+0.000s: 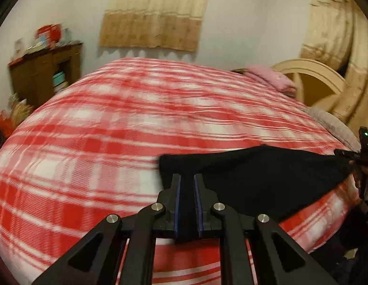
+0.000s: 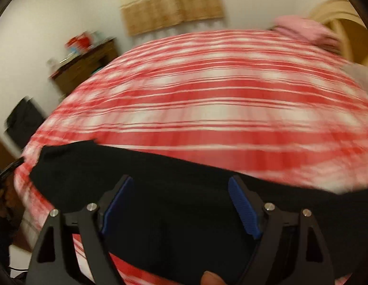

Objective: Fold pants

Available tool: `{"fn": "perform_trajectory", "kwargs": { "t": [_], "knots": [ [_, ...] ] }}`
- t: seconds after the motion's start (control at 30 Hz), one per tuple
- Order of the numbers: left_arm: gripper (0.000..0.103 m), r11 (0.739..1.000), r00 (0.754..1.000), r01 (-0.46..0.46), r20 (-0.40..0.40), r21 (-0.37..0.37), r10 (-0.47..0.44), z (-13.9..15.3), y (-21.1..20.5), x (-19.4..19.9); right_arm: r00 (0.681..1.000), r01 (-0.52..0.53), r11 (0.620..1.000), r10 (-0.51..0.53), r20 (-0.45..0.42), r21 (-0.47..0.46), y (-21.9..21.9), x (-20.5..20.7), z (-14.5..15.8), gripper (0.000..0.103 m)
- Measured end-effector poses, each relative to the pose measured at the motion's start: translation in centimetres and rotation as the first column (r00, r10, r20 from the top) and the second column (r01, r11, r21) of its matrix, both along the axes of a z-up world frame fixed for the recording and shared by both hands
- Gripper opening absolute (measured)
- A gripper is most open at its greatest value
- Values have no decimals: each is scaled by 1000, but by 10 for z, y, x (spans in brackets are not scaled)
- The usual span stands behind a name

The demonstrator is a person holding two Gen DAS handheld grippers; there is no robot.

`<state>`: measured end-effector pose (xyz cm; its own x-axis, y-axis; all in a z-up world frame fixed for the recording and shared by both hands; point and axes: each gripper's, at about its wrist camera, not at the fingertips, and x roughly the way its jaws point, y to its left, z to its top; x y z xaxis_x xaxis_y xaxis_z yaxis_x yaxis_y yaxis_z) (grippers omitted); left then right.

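The black pants (image 1: 267, 178) lie along the near edge of a bed with a red and white plaid cover (image 1: 136, 118). My left gripper (image 1: 186, 180) is shut on the left end of the pants, with black cloth pinched between its blue pads. In the right wrist view the pants (image 2: 172, 201) spread across the lower frame. My right gripper (image 2: 181, 182) is open, its blue pads (image 2: 243, 209) wide apart over the black cloth. The right gripper also shows at the far right of the left wrist view (image 1: 363, 163), at the other end of the pants.
A pink pillow (image 1: 271, 78) and a cream headboard (image 1: 314, 80) are at the bed's far right. A brown cabinet (image 1: 44, 76) with clutter stands at the far left by the wall. A tan curtain (image 1: 155, 14) hangs behind. Both views are motion-blurred.
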<state>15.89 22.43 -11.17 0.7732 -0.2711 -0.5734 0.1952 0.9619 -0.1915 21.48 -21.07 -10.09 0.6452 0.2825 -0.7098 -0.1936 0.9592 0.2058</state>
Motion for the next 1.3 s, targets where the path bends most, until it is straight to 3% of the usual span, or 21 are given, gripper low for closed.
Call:
{"fn": "perform_trajectory", "kwargs": {
  "t": [0.13, 0.2, 0.27, 0.37, 0.43, 0.53, 0.6, 0.67, 0.77, 0.83, 0.93, 1.17, 1.3],
  "knots": [
    [11, 988, 988, 154, -25, -14, -154, -4, -61, 16, 972, 232, 973, -231, 52, -15, -93, -37, 21, 80],
    [11, 977, 976, 213, -42, -4, -213, -10, -91, 22, 931, 361, 932, -357, 78, -41, -145, -53, 37, 74],
    [11, 965, 963, 263, -63, -13, -264, -18, -117, 29, 862, 502, 865, -496, 105, -29, -205, -70, 56, 71],
    [11, 953, 948, 304, -93, -11, -304, -31, -145, 37, 804, 593, 804, -591, 67, -36, -267, -78, 64, 71],
    [11, 951, 945, 309, -117, 9, -306, -40, -157, 43, 784, 620, 783, -620, 19, -41, -294, -76, 58, 71],
    [11, 954, 945, 298, -152, 37, -289, -53, -161, 48, 792, 610, 792, -608, -60, 23, -319, -74, 42, 71],
    [11, 957, 943, 289, -175, 14, -282, -59, -158, 50, 803, 594, 802, -587, -105, 58, -326, -70, 31, 69],
    [11, 959, 944, 282, -174, -24, -282, -60, -153, 50, 824, 560, 825, -547, -145, 73, -322, -63, 22, 49],
    [11, 960, 944, 274, -176, -50, -279, -61, -149, 48, 864, 487, 867, -461, -204, 102, -316, -62, 11, 29],
    [11, 960, 944, 274, -175, -48, -279, -62, -151, 49, 873, 466, 884, -455, -174, 28, -307, -63, 13, 16],
    [11, 960, 945, 275, -173, -46, -279, -61, -151, 48, 879, 466, 885, -463, -115, -3, -304, -64, 26, 9],
    [11, 962, 950, 264, -157, -63, -271, -65, -148, 46, 877, 476, 877, -470, 100, -58, -286, -61, 67, 8],
    [11, 962, 952, 261, -146, -82, -270, -66, -146, 46, 861, 507, 859, -502, 79, -70, -293, -47, 55, 8]
  ]
}}
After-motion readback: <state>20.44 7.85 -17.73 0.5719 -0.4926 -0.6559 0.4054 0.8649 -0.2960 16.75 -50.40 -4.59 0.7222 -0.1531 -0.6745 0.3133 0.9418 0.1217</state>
